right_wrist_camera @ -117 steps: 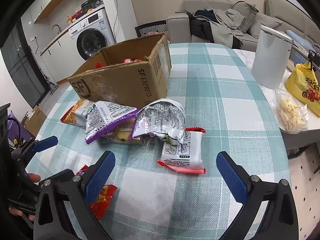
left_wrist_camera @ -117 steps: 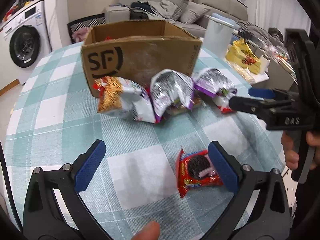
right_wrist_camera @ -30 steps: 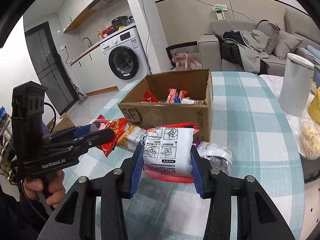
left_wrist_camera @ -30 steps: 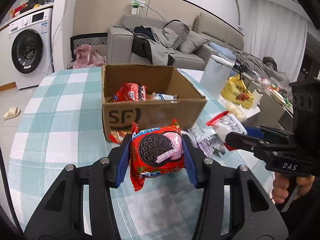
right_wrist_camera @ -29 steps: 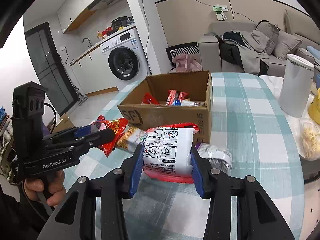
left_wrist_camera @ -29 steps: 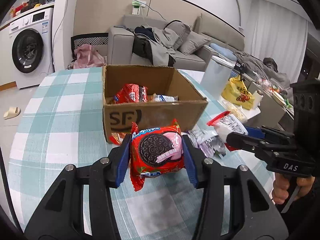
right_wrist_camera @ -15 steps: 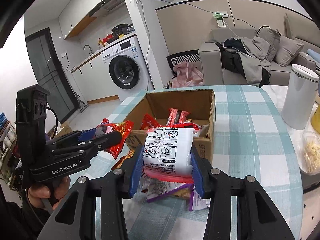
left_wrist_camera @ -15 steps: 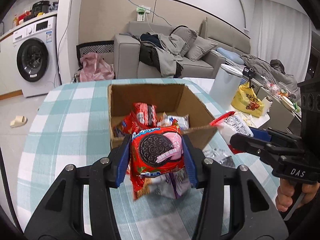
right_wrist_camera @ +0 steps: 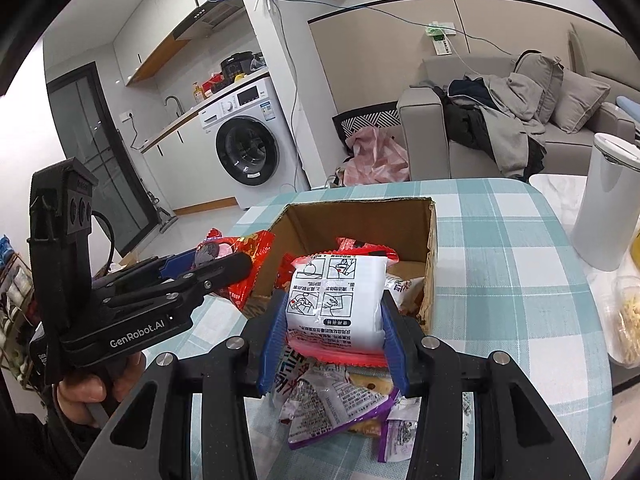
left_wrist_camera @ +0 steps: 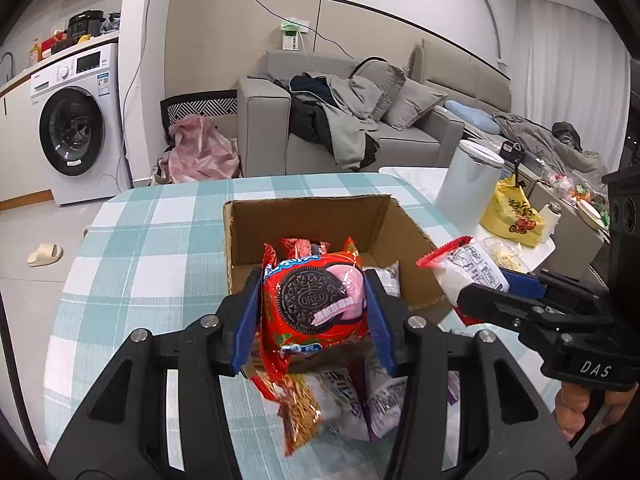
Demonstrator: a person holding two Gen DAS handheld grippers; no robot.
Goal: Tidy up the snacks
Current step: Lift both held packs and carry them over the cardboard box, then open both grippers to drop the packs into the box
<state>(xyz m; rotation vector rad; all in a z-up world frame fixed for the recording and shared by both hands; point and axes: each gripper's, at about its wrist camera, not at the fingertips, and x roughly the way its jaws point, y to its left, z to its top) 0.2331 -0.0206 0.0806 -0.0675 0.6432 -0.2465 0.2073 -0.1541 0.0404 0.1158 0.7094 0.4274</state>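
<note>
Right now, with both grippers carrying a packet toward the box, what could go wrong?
1. The left gripper and right gripper converge on one cardboard box, so they may collide.
2. The Oreo packet is pinched only at its sides and could slip.
3. The white packet could land on the loose snacks short of the box.

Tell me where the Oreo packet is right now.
In the left wrist view, the Oreo packet sits clamped in the left claw, raised at the near edge of the open cardboard box.

Glossy plastic wraps the Oreo packet (left_wrist_camera: pixel 314 304), the box (left_wrist_camera: pixel 304 216) is matt brown cardboard, and woven checked cloth covers the desk (left_wrist_camera: pixel 152 248).
</note>
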